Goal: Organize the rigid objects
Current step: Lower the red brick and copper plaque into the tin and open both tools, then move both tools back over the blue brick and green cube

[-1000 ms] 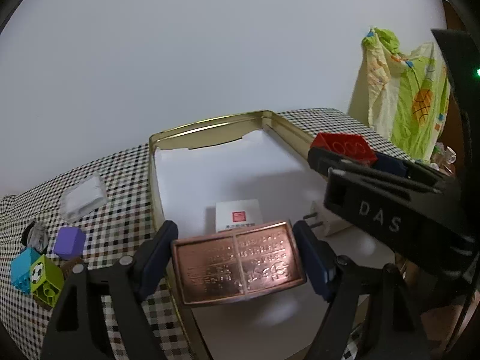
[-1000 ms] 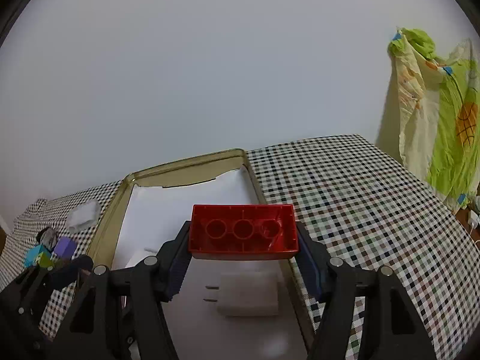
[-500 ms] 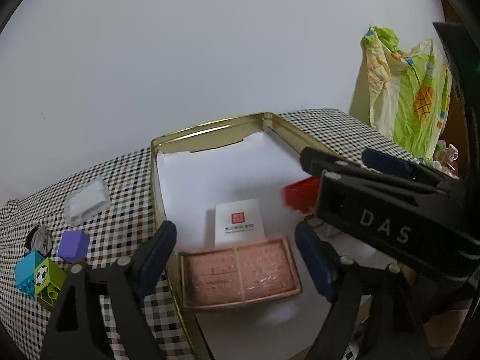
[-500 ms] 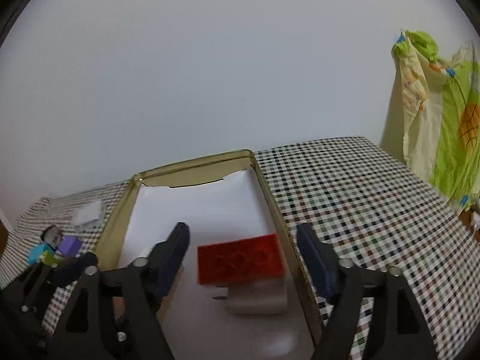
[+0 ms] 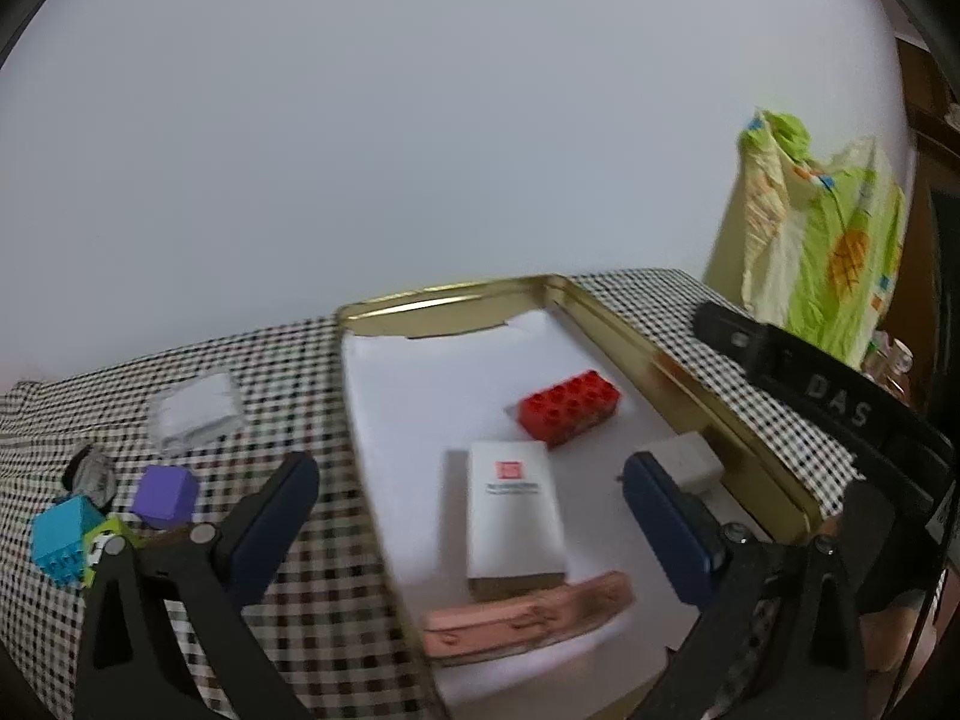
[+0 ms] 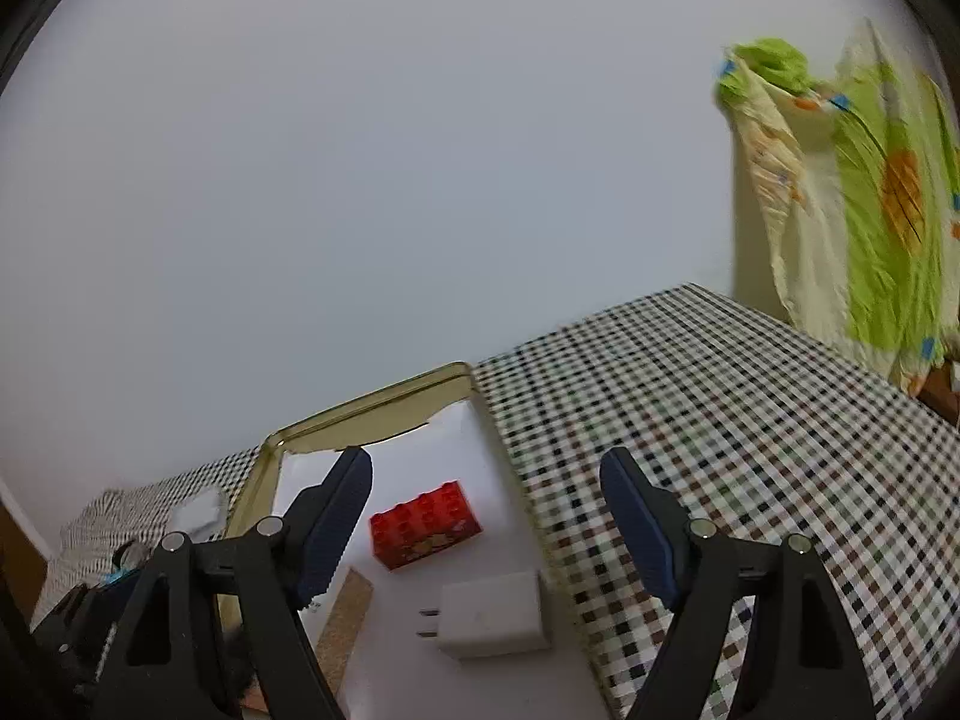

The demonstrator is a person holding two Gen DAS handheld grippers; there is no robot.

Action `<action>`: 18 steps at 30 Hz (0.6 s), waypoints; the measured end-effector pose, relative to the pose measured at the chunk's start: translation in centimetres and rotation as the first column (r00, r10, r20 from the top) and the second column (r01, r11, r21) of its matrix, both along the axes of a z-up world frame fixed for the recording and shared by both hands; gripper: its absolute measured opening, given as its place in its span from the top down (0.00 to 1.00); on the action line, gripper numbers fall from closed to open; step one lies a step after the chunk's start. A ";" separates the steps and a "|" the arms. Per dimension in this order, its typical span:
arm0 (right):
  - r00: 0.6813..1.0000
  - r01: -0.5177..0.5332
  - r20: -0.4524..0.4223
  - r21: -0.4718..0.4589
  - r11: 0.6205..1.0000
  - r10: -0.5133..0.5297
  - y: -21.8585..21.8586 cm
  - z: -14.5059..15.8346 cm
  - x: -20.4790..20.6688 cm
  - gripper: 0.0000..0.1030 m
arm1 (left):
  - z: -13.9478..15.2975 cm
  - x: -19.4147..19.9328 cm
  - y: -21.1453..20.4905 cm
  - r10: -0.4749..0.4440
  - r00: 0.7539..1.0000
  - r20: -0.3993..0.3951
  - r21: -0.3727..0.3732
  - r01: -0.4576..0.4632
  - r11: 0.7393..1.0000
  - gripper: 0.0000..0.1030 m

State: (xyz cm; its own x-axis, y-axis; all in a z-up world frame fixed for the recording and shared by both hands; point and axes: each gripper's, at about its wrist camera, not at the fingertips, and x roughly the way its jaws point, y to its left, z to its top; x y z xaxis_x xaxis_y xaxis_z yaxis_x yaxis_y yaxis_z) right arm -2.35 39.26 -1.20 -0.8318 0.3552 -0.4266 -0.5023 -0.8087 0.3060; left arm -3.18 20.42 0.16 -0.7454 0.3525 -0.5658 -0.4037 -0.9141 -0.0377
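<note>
A counter point(image 6: 720, 420) under a black-and-white checked cloth carries a shallow gold metal tin point(image 5: 678, 369) lined with white paper. To the right a green and cream patterned fabric point(image 6: 864, 198) hangs beside the counter. In the tin lie a white rectangular box with a red square mark point(image 5: 513, 516), a red plastic building brick point(image 5: 570, 405), a white wall charger plug point(image 6: 495, 615) close to the right wall, and a copper-coloured embossed metal case point(image 5: 528, 621) at the near end, touching the box.

The left tool point(image 5: 468, 516) has just been opening its jaws; they stand wide and empty, the case lying free below them. The right tool point(image 6: 486, 510) has also opened; its jaws are apart over the brick, clear of it.

On the cloth left of the tin sit a clear plastic packet point(image 5: 195, 411), a purple cube point(image 5: 165, 495), and a teal brick point(image 5: 63, 537) against a lime-green one point(image 5: 105, 540).
</note>
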 end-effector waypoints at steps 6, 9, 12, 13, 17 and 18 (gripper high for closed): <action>0.993 0.108 -0.054 0.040 0.993 -0.106 0.3 0.3 1.2 0.22 | 0.1 -0.9 -2.4 0.099 0.994 -0.049 -0.018 -0.100 0.995 0.01; 0.981 0.169 -0.108 0.091 0.981 -0.159 0.0 0.8 2.3 0.22 | 0.3 -1.1 -3.8 0.166 0.981 -0.098 -0.029 -0.170 0.985 0.01; 0.958 0.231 -0.201 0.118 0.966 -0.204 -0.6 1.4 3.7 0.22 | 0.3 -1.0 -5.2 0.204 0.971 -0.125 -0.027 -0.209 0.978 0.01; 0.953 0.245 -0.215 0.125 0.961 -0.215 -0.7 1.5 3.8 0.22 | 0.3 -1.0 -5.7 0.210 0.969 -0.130 -0.026 -0.215 0.976 0.01; 0.942 0.295 -0.216 0.166 0.941 -0.257 -1.3 1.9 4.3 0.22 | 0.1 -0.6 -7.7 0.241 0.956 -0.166 -0.021 -0.247 0.969 0.01; 0.941 0.301 -0.211 0.174 0.938 -0.264 -1.4 1.9 4.3 0.22 | 0.0 -0.4 -8.0 0.250 0.952 -0.177 -0.026 -0.258 0.966 0.01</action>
State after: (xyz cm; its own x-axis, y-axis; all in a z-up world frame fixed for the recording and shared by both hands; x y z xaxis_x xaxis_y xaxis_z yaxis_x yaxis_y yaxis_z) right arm 1.96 37.85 0.68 -0.7407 0.6491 -0.1731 -0.6701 -0.6953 0.2600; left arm -3.62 12.40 0.18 -0.8937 0.1147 -0.4338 -0.1547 -0.9863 0.0578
